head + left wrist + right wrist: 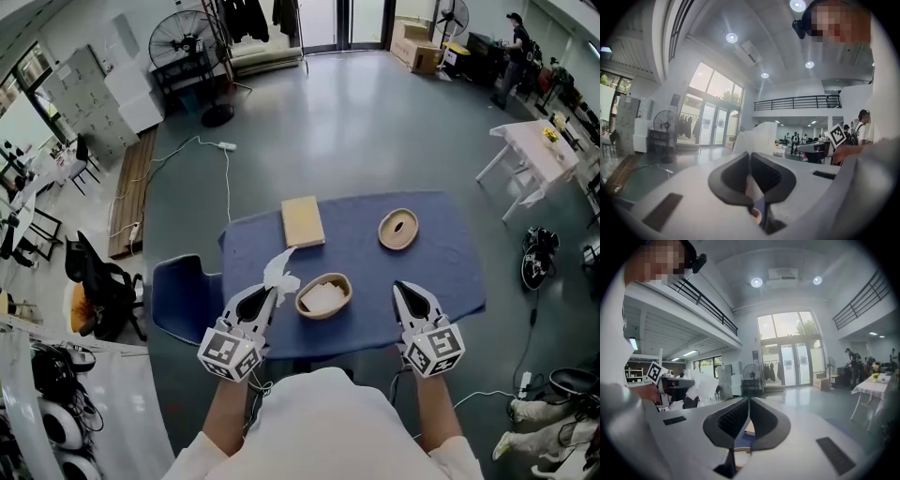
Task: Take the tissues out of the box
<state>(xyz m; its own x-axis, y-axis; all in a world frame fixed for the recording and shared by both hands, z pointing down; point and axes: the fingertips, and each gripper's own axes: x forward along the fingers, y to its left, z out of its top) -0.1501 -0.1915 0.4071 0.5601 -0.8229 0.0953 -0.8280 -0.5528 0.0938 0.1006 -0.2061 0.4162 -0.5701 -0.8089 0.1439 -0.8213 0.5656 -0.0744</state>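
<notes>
The left gripper (270, 294) points level, away from the body. Its jaws are closed on a tissue (280, 273). The right gripper (401, 289) points nearly level, with its jaws closed together and nothing between them. The left forearm (225, 422) and right forearm (436, 417) extend forward, roughly parallel and well apart. Both grippers sit at about the same height.

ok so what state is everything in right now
left gripper: shut on a tissue
tissue: held up above the table
right gripper: shut, empty
round box: open, tissues inside
lid: off, lying flat on the table
flat wooden box: lying flat, looks closed
</notes>
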